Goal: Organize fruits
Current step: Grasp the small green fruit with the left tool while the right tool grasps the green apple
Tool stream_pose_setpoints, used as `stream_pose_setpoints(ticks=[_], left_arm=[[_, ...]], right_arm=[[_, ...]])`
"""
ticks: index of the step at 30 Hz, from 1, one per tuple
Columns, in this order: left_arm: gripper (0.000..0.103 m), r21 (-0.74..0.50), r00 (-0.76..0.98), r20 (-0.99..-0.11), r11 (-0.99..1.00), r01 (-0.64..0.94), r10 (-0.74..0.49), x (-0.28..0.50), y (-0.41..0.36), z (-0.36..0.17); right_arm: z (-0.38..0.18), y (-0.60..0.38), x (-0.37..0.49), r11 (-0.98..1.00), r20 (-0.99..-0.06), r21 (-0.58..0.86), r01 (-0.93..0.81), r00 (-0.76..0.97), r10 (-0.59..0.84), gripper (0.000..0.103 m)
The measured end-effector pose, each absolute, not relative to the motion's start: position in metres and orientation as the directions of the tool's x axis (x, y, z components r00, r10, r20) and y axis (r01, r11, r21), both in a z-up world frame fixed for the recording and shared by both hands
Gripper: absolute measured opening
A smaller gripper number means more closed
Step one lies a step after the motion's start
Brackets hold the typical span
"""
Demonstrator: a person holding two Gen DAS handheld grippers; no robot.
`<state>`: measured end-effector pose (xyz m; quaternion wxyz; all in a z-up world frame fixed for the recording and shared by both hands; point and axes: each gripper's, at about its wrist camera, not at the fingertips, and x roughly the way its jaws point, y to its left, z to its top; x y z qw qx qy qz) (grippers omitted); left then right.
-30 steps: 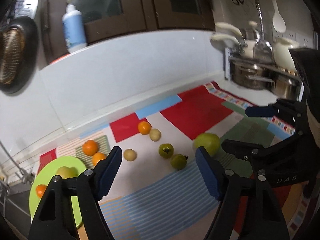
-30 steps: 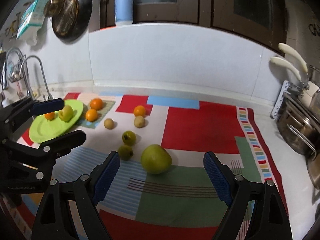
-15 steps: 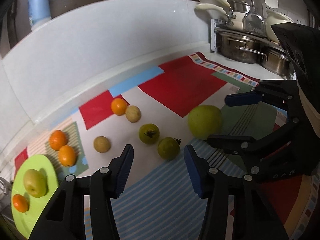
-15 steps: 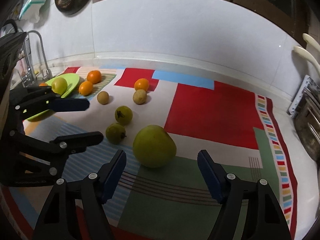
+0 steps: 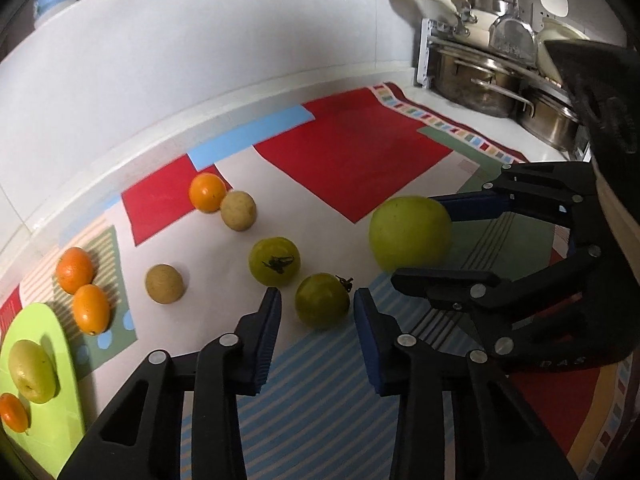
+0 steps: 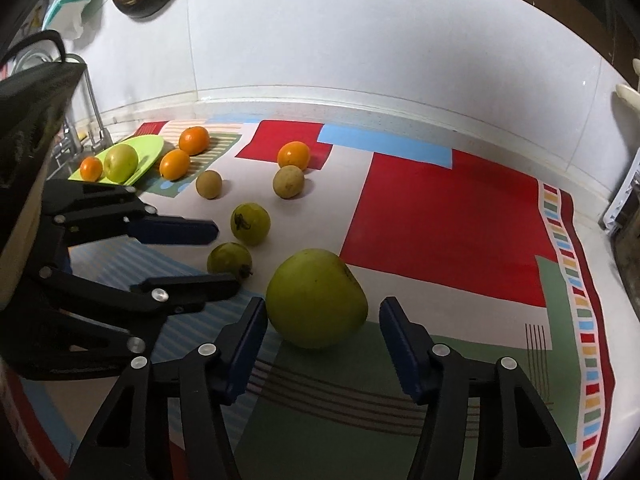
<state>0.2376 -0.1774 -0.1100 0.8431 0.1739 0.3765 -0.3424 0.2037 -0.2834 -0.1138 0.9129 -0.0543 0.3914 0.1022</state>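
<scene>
Green plate cut off, pots half-hidden

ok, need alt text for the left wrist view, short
The left gripper has its blue pads on either side of a small green tomato on a colourful mat, with slivers of gap showing. To its right, the right gripper is closing around a big green apple. Oranges and more fruit lie further left, by a green plate.

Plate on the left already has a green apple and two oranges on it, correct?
Not quite. The plate holds the green apple and only one orange; the left wrist view shows it. The other oranges lie on the mat.
</scene>
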Motion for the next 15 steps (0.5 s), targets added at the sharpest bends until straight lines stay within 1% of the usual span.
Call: stream_pose_setpoints(ticks=[1,2,5,15], left_arm=[[0.030,0.033,0.480,-0.756,0.706,0.707,-0.445,0.238,-0.178,-0.111],[0.028,0.034,0.480,-0.758,0.708,0.705,-0.442,0.239,-0.178,-0.111],[0.028,0.032,0.487,-0.756,0.718,0.695,-0.437,0.238,-0.176,-0.110],[0.028,0.018,0.542,-0.728,0.778,0.628,-0.421,0.224,-0.157,-0.089]], right_arm=[[-0.113,-0.283,0.203,0.972,-0.724,-0.016,-0.235,0.673,0.150,0.052],[-0.113,-0.282,0.203,0.972,-0.723,-0.020,-0.235,0.674,0.149,0.052],[-0.112,-0.282,0.202,0.974,-0.723,-0.025,-0.226,0.677,0.139,0.052],[-0.103,-0.285,0.191,0.987,-0.710,0.039,-0.158,0.690,0.138,0.051]])
